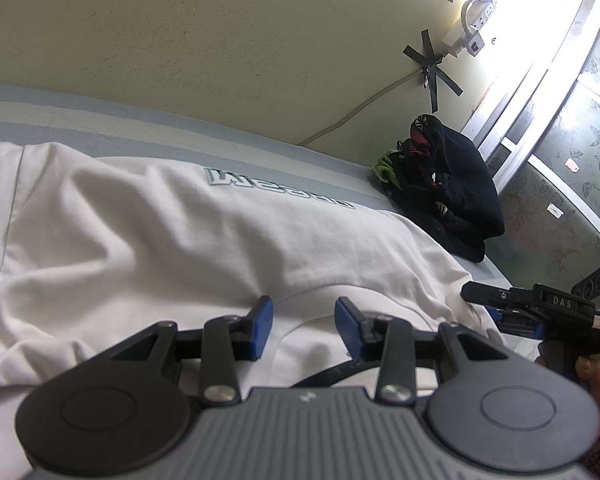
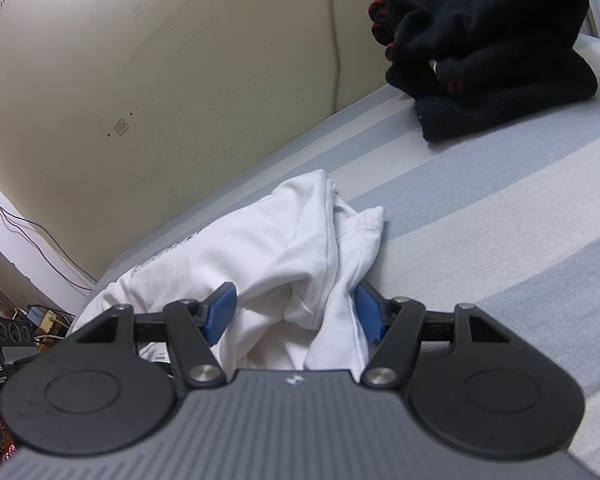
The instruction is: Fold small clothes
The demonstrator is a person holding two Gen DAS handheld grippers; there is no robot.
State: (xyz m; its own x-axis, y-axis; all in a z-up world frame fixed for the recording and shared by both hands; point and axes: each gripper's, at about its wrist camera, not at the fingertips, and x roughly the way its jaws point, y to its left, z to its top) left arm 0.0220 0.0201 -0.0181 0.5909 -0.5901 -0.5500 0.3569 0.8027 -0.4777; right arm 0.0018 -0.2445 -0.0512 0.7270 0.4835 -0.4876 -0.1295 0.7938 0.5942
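Left wrist view: the left gripper (image 1: 303,328) is wide open and holds nothing. The white shirt (image 1: 148,240) lies just ahead, stretching toward 11 o'clock.

Right wrist view: the right gripper (image 2: 296,312) is open around a bunched shirt sleeve (image 2: 352,240) at 12 o'clock, so it is nearer.

My left black two-finger gripper with blue pads (image 1: 303,326) sits low and level, its jaws spread apart with a clear gap between the pads. My right black two-finger gripper with blue pads (image 2: 295,312) is spread wider, pads (image 2: 220,310) angled outward. In the left view it reaches in sideways (image 1: 486,296), my bare fingers (image 1: 590,376) wrapped round its handle.
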